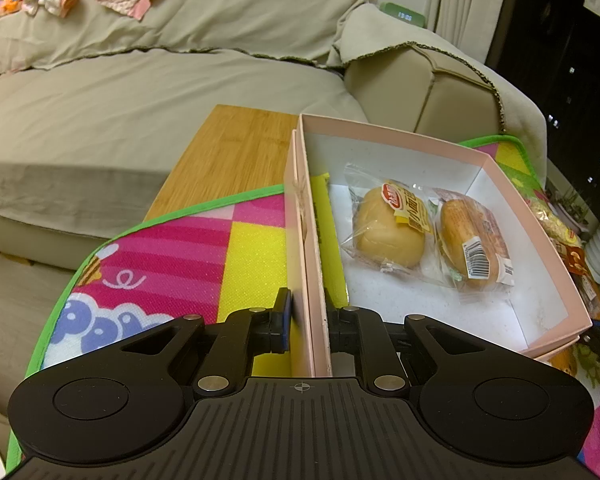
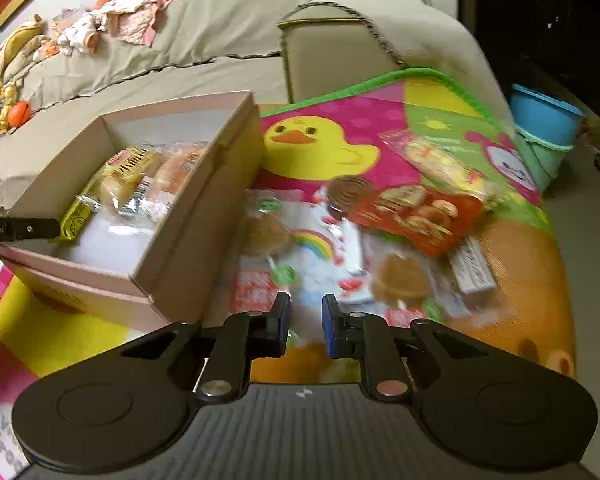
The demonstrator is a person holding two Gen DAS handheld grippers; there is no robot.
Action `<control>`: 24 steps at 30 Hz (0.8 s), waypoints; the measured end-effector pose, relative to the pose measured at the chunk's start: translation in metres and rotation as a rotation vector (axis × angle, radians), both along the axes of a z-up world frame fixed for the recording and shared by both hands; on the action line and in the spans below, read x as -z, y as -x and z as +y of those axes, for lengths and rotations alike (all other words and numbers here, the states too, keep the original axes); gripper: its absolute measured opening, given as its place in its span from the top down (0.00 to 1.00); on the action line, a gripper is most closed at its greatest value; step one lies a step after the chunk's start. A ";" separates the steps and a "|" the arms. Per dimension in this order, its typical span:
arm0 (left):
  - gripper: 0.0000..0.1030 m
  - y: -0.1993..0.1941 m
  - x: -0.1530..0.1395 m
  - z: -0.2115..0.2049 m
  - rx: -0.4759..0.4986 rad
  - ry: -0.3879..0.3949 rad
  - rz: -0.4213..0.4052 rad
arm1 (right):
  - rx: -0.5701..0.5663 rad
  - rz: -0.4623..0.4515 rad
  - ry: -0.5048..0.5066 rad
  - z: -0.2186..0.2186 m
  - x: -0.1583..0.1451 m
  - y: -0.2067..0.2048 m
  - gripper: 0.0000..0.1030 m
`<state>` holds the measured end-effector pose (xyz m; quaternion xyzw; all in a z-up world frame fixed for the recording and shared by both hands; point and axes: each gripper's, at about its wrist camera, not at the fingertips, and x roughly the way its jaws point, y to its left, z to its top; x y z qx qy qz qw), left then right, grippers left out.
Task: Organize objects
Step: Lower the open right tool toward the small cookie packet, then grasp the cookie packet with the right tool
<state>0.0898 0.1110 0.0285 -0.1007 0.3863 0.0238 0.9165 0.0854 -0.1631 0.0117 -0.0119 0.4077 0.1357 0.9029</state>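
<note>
left hand-held gripper (image 1: 308, 320) pinching near wall of pink box (image 1: 440, 140); two wrapped buns (image 1: 388, 232) inside, ahead-right. right hand-held gripper (image 2: 304, 320) spread, empty, above snack packets (image 2: 416, 212) on play mat (image 2: 520, 248).

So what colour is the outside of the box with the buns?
Pale pink box, white inside; clearest in the left wrist view.

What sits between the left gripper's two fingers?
The near wall of the pink box, clamped by the left gripper, shows in the left wrist view.
</note>
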 end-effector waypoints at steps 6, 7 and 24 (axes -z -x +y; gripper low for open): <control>0.85 0.000 0.000 0.000 -0.001 0.002 0.000 | -0.081 -0.041 -0.100 -0.020 -0.005 0.020 0.73; 0.85 0.000 0.000 0.000 0.000 0.000 0.001 | -0.101 -0.053 -0.097 -0.017 -0.005 0.022 0.70; 0.85 -0.001 0.000 -0.001 0.000 0.006 -0.002 | -0.098 -0.058 0.057 0.004 0.003 0.032 0.59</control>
